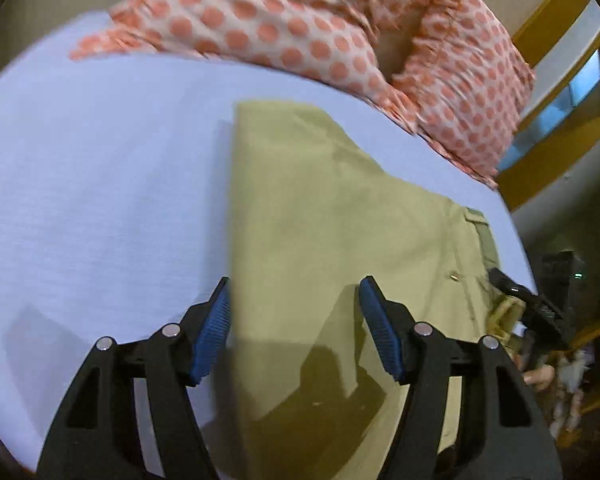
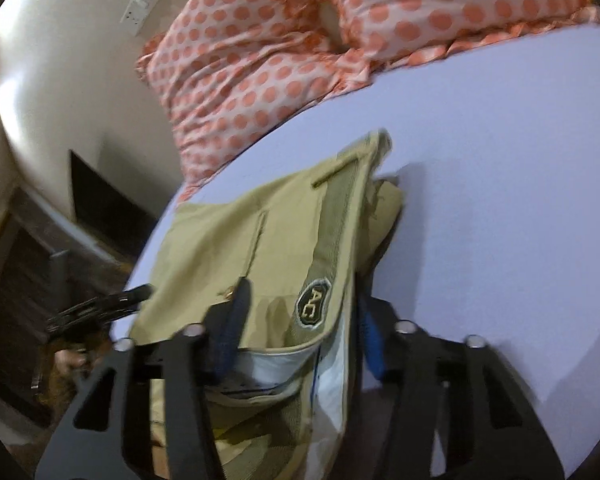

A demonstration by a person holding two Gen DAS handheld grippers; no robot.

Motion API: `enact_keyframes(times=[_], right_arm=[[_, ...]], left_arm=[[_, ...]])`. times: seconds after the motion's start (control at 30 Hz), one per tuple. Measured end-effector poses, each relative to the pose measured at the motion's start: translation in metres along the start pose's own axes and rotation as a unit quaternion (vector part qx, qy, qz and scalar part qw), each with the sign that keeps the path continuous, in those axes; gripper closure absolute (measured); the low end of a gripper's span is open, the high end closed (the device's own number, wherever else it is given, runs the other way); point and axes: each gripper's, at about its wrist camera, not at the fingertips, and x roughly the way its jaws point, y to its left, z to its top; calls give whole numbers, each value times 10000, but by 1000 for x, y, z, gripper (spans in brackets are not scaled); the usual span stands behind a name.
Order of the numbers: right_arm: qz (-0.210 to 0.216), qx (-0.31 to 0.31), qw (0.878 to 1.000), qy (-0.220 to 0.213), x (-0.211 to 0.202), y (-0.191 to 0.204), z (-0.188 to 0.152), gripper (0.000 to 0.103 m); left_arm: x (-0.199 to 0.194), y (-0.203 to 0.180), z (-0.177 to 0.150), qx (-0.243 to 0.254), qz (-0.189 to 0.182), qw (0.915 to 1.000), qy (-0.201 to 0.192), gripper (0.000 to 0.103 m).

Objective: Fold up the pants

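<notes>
Working across from the left, the left gripper (image 1: 294, 328) is hovering over the khaki pants (image 1: 340, 216) with its blue-padded fingers (image 1: 212, 332) spread wide and nothing between them; the pad at seven o'clock is hanging over the pale lavender bedsheet (image 1: 100, 180), just beside the straight long edge of the trouser fabric, while the other pad is sitting above the cloth itself. The pants are lying flat on the sheet, running from the middle of the left wrist view toward four o'clock, where the waistband and a small brass button are showing near the bed edge. At twelve o'clock the orange polka-dot pillows (image 1: 300, 20) are lying against the wall, well apart from the garment. Farther right, the right gripper (image 2: 300, 320) is working at the waistband end: its fingers are standing astride the waistband (image 2: 332, 248) by the dark "AC" patch (image 2: 314, 304), with the white inner lining turned out below, though motion blur is keeping me from telling whether they are pinching the cloth or merely straddling it. Judging from this, the lengthwise fold is already made and the crosswise fold is being set up. The next move is calling for the left fingers to drop and close on the near edge, so both ends can be carried together evenly.
</notes>
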Motion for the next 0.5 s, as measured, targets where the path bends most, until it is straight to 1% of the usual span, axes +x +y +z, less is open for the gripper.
enact_keyframes(times=[0.03,0.07,0.1,0.13,0.17,0.2,0.23,0.33,0.4,0.47,0.5], right_arm=[[79,34,9999,59,2,-2,1,71],[280,213,9992,162,3,-7,2,80],[492,416,9976,270,5,-13,3,83],[645,553,9958,330,6,-15,6,85],[760,638,9944,355,6,-16,9,86],[885,680,9931,364,5,-14,17,87],[909,649,9931,354,4,-10,22,87],[875,325,9954,210,0,10,53,90],[700,75,9975,15,-1,19,77,92],[382,-11,9991,-183,3,18,99,93],[132,4,9996,-230,8,13,108,93]], left_arm=[[1,-1,0,19,-96,9999,-54,36],[3,1,3,-21,-181,9998,-33,37],[4,4,6,-154,-271,9995,19,55],[5,5,5,-208,-303,9993,37,82],[6,6,8,-227,-355,9991,78,95],[6,6,11,-213,-378,9990,88,95],[7,1,17,-135,-297,9994,89,95],[9,-17,41,166,-28,9998,-72,96],[8,-28,62,242,-45,9992,-323,96],[15,-41,88,297,157,9972,-666,96],[24,-45,99,316,312,9964,-720,95]])
